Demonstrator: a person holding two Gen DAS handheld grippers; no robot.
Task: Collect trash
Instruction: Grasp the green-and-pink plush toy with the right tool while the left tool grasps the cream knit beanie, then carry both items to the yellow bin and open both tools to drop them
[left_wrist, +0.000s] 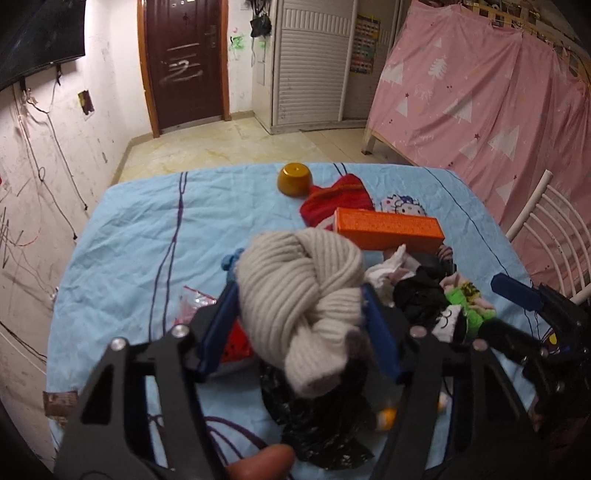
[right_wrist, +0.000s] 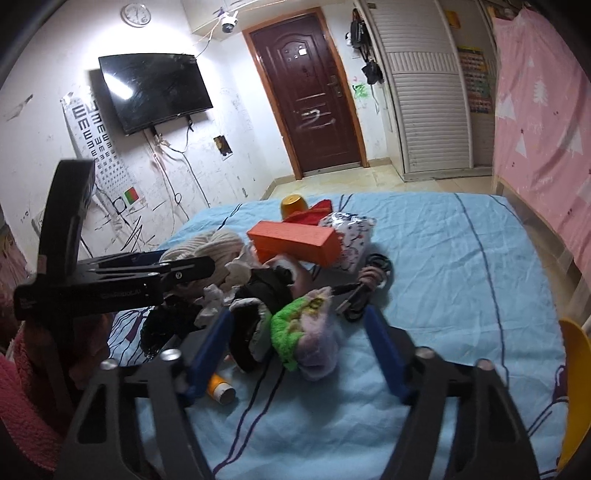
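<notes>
1. Gripping a beige ribbed knit bundle (left_wrist: 306, 295), the left gripper (left_wrist: 301, 295) holds it above a black plastic bag (left_wrist: 317, 417) on the blue sheet (left_wrist: 147, 236).
2. The right gripper (right_wrist: 299, 321) stands wide open around a fuzzy green-and-pink plush (right_wrist: 303, 332), not pinching it.

Beige ribbed knit bundle (left_wrist: 303, 295), orange box (left_wrist: 388, 227), light-blue sheet (left_wrist: 140, 240).

Beige knit bundle (left_wrist: 303, 291) covers much of the pile behind it in left wrist view, w/ the orange box (left_wrist: 388, 228) partly hidden at its near left end. Black plastic bag (left_wrist: 317, 413) runs under the bundle; its extent can't be read. Small orange-capped item (left_wrist: 386, 417) mostly hidden by a blue finger. Yellow object (right_wrist: 574, 376) is cut off at right edge of right wrist view, unidentifiable. Text on box too small to read.
</notes>
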